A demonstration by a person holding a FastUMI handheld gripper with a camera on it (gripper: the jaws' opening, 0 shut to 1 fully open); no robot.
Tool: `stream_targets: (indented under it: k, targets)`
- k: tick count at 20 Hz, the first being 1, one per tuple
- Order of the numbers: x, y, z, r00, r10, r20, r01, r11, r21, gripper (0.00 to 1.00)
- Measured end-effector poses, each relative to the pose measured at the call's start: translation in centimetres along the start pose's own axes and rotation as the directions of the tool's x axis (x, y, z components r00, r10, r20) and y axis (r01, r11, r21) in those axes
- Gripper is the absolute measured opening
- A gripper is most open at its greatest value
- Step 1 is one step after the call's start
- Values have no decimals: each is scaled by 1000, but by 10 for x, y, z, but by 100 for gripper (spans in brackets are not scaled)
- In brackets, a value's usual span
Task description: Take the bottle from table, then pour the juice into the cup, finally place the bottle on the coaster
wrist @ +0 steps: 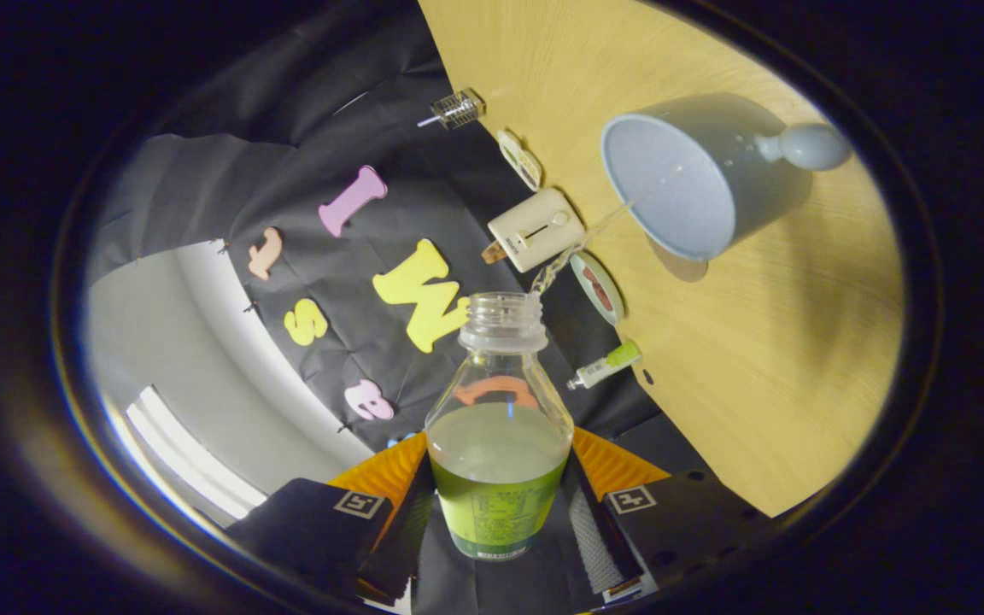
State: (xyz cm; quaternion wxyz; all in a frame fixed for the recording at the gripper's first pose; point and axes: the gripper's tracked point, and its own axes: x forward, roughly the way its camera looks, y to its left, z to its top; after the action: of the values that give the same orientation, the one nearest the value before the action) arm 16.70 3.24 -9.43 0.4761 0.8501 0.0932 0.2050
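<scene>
The tongs (500, 512) pinch the uncapped bottle (499, 427), tipped over the surface (782, 359); a thin stream runs into the cup (671, 184). Pouring seems underway; next, righting it for the coaster.

1. We can read no text: the print on the green label of the bottle (499, 453) is too small and blurred.
2. Each of the fingers (596, 547) carries a square black-and-white coded marker, not readable writing.
3. Small items on the tabletop (765, 359) show no legible marks.
</scene>
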Motion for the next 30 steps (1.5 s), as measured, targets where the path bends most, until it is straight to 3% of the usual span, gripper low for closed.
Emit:
stream_targets:
  k: [8,19,30]
  targets:
    - [-2,23,-9,997,83,0,-83,996,45,79]
    - [-2,40,-9,991,135,16,-136,987,88,79]
    - [-4,20,-8,997,77,26,-79,989,121,79]
